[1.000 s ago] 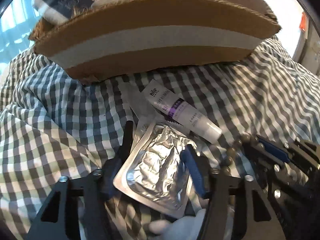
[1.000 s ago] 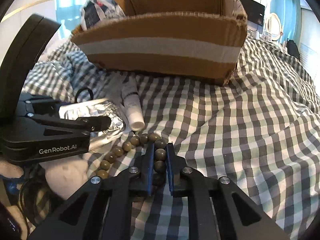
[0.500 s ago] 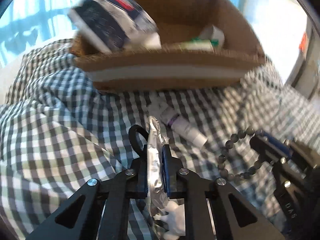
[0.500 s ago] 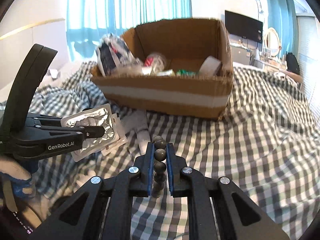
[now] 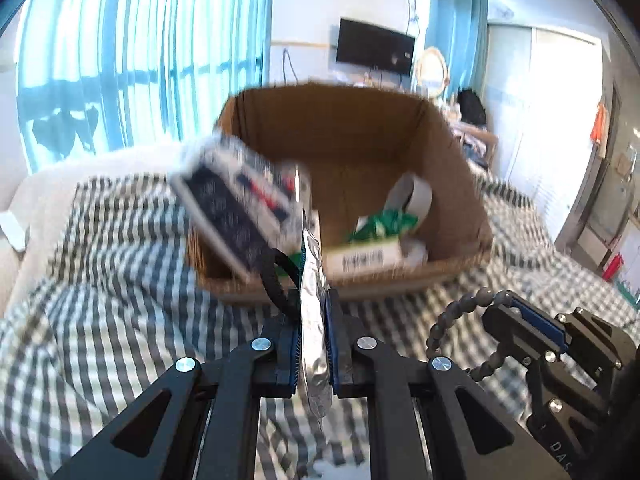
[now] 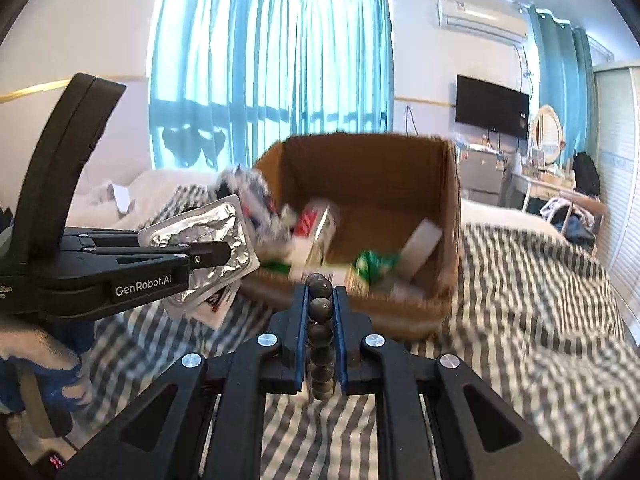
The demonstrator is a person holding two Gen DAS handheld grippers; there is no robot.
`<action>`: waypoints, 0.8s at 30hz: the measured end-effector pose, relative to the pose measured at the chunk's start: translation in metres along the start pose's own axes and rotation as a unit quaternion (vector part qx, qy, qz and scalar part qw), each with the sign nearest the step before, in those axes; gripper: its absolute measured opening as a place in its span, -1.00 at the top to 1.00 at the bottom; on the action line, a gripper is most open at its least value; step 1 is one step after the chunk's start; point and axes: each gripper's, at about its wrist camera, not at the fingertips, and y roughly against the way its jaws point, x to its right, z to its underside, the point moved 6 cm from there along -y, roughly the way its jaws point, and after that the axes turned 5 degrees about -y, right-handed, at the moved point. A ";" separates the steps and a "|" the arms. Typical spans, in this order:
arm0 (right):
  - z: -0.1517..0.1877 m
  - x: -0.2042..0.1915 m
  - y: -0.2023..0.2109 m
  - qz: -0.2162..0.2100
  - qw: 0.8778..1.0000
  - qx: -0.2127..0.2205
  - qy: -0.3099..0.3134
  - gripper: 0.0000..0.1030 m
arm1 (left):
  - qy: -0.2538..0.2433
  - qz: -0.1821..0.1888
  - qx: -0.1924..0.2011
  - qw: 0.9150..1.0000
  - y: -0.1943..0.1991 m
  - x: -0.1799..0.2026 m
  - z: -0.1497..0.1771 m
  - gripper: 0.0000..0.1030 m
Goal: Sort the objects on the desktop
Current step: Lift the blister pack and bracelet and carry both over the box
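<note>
Carrying, clear of checked bedding (image 5: 100,320): foil blister pack (image 5: 314,344), light, thin, crushable, clamped edge-on in left gripper (image 5: 313,344); bead bracelet (image 6: 320,312), limp, smooth, probably slippery, pinched mid-strand in right gripper (image 6: 320,320); cardboard box (image 6: 450,216) at twelve o'clock.

The right gripper (image 6: 320,308) pinches a string of dark round beads (image 6: 320,310). Beyond it an open brown cardboard box (image 6: 450,216) rests on grey-and-white checked cloth (image 6: 520,300).

Each black tool (image 6: 320,300) has blue-edged fingers (image 6: 301,312), silver screws and white "GenRobot.AI" lettering; hand (image 6: 36,364) wears a white-and-blue glove.
</note>
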 end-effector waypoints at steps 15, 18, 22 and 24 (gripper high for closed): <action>-0.090 0.031 -0.094 0.011 1.000 0.026 -0.012 0.80 | -0.029 0.003 0.059 0.998 -0.057 0.015 -0.115 0.79; -0.095 0.039 -0.120 0.028 0.999 0.014 -0.014 0.80 | -0.025 -0.002 0.053 0.998 -0.084 0.012 -0.122 0.79; -0.087 0.051 -0.149 0.041 0.999 -0.017 -0.026 0.80 | -0.016 0.000 0.032 0.999 -0.118 0.008 -0.115 0.78; -0.080 0.057 -0.158 0.045 0.998 -0.031 -0.029 0.79 | -0.012 0.001 0.021 1.000 -0.130 0.007 -0.108 0.78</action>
